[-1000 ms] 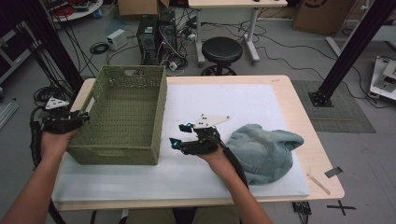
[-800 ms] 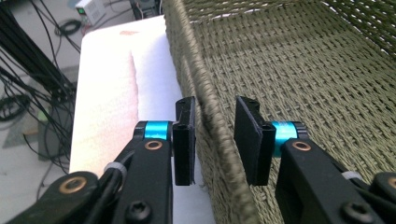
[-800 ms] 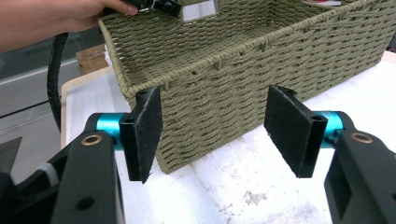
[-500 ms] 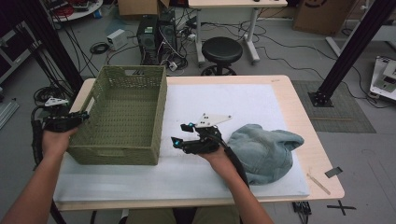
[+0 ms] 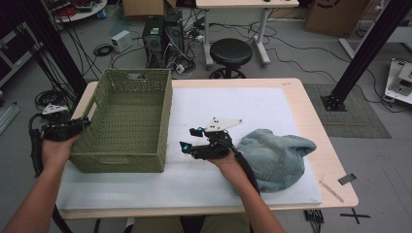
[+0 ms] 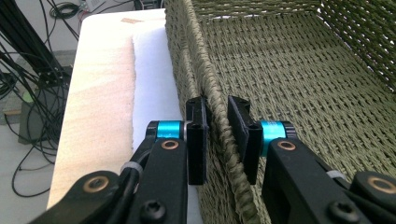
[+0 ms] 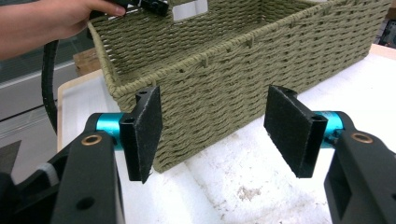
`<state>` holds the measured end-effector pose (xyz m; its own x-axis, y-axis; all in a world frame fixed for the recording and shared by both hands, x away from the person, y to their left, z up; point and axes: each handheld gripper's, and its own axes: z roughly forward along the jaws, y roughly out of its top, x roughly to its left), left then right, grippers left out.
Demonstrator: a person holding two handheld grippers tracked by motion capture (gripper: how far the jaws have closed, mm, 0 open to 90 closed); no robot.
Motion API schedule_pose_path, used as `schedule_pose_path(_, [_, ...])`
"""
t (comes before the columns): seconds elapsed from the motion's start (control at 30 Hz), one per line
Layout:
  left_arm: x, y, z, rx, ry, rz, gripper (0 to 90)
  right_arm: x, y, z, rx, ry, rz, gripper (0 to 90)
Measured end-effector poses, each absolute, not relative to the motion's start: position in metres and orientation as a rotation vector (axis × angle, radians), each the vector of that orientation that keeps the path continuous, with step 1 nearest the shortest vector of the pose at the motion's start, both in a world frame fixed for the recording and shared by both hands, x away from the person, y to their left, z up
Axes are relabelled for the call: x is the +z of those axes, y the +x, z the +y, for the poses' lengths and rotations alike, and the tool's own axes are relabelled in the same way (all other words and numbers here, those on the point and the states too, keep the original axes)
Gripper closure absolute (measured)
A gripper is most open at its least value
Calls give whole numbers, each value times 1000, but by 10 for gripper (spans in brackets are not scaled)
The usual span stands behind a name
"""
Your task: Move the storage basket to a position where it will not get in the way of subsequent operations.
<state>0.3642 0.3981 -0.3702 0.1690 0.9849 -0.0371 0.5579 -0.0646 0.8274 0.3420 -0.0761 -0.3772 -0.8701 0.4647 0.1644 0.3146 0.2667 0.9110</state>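
Observation:
A green woven basket (image 5: 121, 158) stands on the left part of a white foam mat (image 5: 233, 104). My left gripper (image 5: 85, 124) is at the basket's left wall. In the left gripper view the jaws (image 6: 217, 116) have just been closing and now pinch the braided rim (image 6: 219, 100), one pad outside and one inside. My right gripper (image 5: 189, 138) hovers low over the mat, just right of the basket, with its jaws wide apart. In the right gripper view nothing lies between its pads (image 7: 219, 126), which face the basket's side wall (image 7: 243, 70).
A crumpled blue denim garment (image 5: 274, 155) lies on the mat behind my right hand. The wooden table edge (image 5: 335, 165) runs right of it. Beyond the table are a black stool (image 5: 231, 51), a computer tower (image 5: 155, 39) and floor cables.
The left gripper's jaws have drawn together onto the basket's left rim. The right hand and the basket have stayed where they were.

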Motion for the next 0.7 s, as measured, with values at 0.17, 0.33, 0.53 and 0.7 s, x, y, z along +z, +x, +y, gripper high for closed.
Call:
schedule_pose_path(0.17, [-371, 356, 401, 754, 1711, 1477, 774, -378, 342, -76, 1664, 745, 2392, 381])
schedule_pose_path(0.33, [-371, 350, 406, 750, 1692, 1481, 774, -378, 341, -75, 1663, 748, 2399, 381])
schedule_pose_path(0.53, [-371, 344, 412, 759, 1698, 1483, 774, -379, 342, -75, 1662, 750, 2400, 381])
schedule_pose_path(0.7, [-371, 338, 420, 752, 1657, 1515, 787, -380, 343, -74, 1666, 745, 2400, 381])
